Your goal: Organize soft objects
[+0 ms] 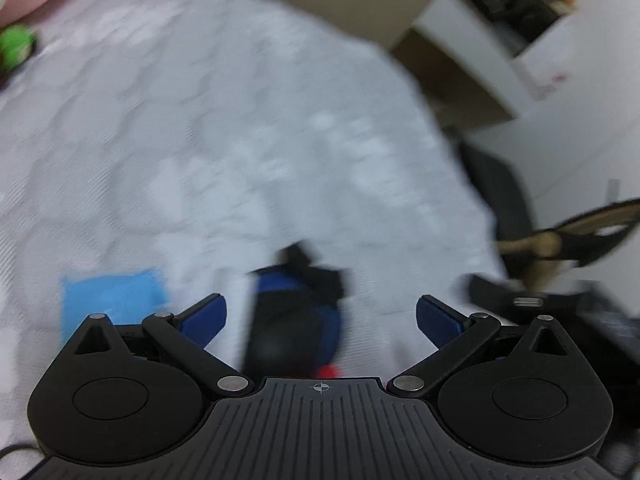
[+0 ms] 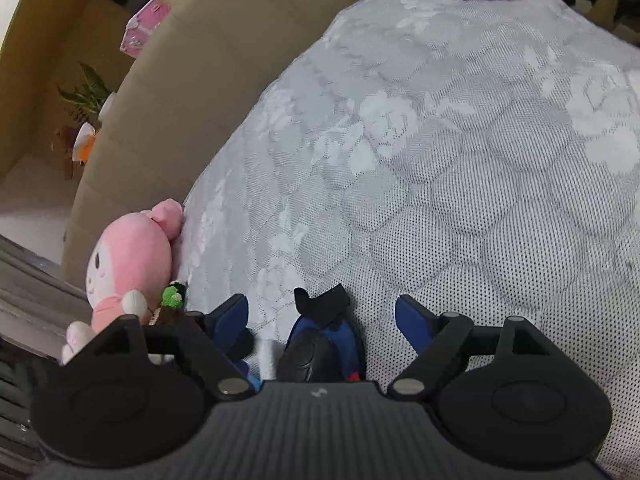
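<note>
Both pairs of tongs stand spread with nothing between their blue fingers: the left tongs [image 1: 321,314] hang over a blue and black soft toy [image 1: 296,320] that lies on the bed just ahead of the gap, and the right tongs [image 2: 320,316] frame what looks like the same toy [image 2: 324,340], its black flap pointing away from them. Which pair is meant to take it cannot be settled here, nor whether it has just been set down or is about to be lifted; if a grasp follows, it would go best centred on the thick middle of the toy, not on the thin flap, with a gentle close, since soft stuffing gives and can slip out sideways. The left view is blurred, so fine detail there is uncertain. To the left of the left tongs a flat light-blue patch [image 1: 114,300] lies on the cover; what it is cannot be told. Left of the right tongs a pink plush doll [image 2: 128,256] sits at the edge of the bed, touching it, with a small green knitted toy [image 2: 173,298] just beside the doll. Ahead of both tongs stretches the bed [image 2: 460,160], covered in a pale grey quilted cloth with white flowers, soft and slightly hummocked, so things may lean or roll. Beyond it runs a beige headboard [image 2: 168,80], and further left a potted plant [image 2: 86,92] and a pink box [image 2: 146,28]; to the right of the left tongs stand white cupboards [image 1: 560,80].
</note>
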